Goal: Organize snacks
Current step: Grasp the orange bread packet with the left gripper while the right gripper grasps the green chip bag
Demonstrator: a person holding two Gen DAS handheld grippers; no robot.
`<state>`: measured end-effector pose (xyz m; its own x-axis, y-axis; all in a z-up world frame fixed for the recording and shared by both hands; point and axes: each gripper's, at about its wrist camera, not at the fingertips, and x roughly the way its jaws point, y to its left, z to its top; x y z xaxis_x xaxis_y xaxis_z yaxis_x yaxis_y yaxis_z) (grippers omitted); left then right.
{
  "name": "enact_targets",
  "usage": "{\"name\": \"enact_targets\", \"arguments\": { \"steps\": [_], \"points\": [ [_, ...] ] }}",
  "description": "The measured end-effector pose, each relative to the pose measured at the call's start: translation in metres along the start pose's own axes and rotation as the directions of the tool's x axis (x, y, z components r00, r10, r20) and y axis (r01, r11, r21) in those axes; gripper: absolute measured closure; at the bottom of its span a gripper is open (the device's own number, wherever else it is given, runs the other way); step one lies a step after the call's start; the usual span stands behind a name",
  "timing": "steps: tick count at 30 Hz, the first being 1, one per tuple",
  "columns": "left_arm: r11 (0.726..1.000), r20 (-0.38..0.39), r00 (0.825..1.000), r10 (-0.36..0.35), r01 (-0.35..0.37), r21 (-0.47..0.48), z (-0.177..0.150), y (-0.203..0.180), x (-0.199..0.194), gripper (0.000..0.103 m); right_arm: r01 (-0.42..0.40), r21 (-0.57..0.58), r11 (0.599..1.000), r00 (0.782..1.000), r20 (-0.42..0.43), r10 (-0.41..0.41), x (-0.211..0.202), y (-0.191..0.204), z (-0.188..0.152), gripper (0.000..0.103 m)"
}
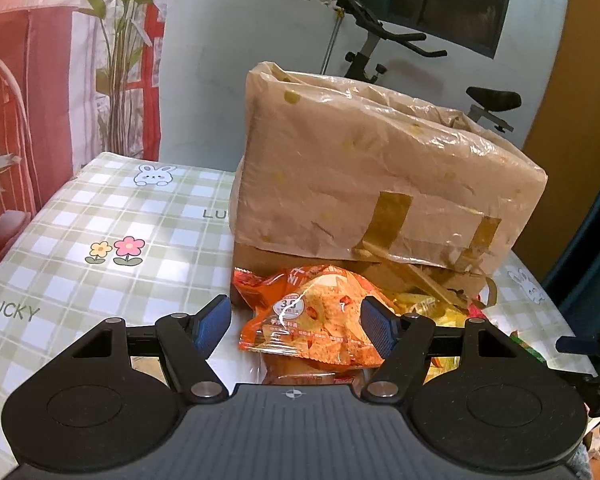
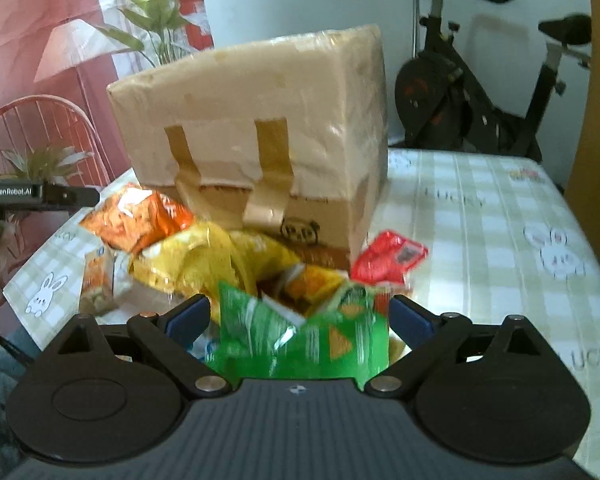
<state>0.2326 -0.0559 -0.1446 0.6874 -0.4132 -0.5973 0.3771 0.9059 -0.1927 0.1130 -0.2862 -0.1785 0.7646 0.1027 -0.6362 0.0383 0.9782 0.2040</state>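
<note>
A cardboard box (image 1: pixel 372 184) lined with a clear plastic bag stands open-topped on the table; it also shows in the right wrist view (image 2: pixel 260 132). Several snack bags lie in a pile in front of it. My left gripper (image 1: pixel 296 326) is open with its blue pads either side of an orange chip bag (image 1: pixel 316 320), just above the pile. My right gripper (image 2: pixel 300 316) is open around a green chip bag (image 2: pixel 300 336). A yellow bag (image 2: pixel 204 260), an orange bag (image 2: pixel 140 216) and a red packet (image 2: pixel 388 260) lie beyond it.
The table has a green checked cloth (image 1: pixel 100 240) with rabbit and flower prints. An exercise bike (image 2: pixel 480 92) stands behind the table at the right. A red chair (image 2: pixel 32 140) and a plant (image 2: pixel 156 12) are at the left.
</note>
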Motion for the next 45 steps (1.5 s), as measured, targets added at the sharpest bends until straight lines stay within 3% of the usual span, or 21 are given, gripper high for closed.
{"name": "enact_targets", "arguments": {
  "steps": [5,13,25,30,35,41,45],
  "points": [
    [1.0,-0.007,1.0,0.002,-0.002,0.008,-0.001,-0.003,0.0,0.029,0.008,0.046,0.999,1.0,-0.03,-0.007,0.005,-0.009,-0.009,0.005],
    [1.0,-0.017,1.0,0.008,-0.008,0.003,-0.002,-0.001,0.002,0.029,-0.033,0.154,0.987,0.995,-0.085,0.047,0.025,-0.025,-0.023,0.003],
    [1.0,-0.031,0.999,0.011,-0.011,-0.001,-0.004,-0.001,0.006,0.029,-0.047,0.231,0.972,0.995,-0.078,0.067,0.039,-0.034,-0.026,0.0],
    [1.0,-0.036,0.999,0.013,-0.013,-0.009,-0.004,0.0,0.007,0.029,-0.039,0.226,0.973,0.995,-0.081,0.059,0.039,-0.033,-0.025,0.0],
    [1.0,-0.037,0.999,0.01,-0.01,-0.014,-0.005,0.001,0.007,0.029,-0.003,0.13,0.992,0.998,-0.062,0.011,0.024,-0.019,-0.019,0.0],
    [1.0,-0.043,0.999,0.004,-0.004,-0.015,-0.006,0.002,0.009,0.029,-0.001,0.081,0.997,0.996,-0.089,0.008,0.018,-0.009,-0.017,0.01],
    [1.0,-0.055,0.998,0.004,-0.006,-0.024,-0.007,0.004,0.011,0.029,0.001,0.121,0.993,0.994,-0.106,0.012,0.027,-0.012,-0.024,0.008]
  ]
}}
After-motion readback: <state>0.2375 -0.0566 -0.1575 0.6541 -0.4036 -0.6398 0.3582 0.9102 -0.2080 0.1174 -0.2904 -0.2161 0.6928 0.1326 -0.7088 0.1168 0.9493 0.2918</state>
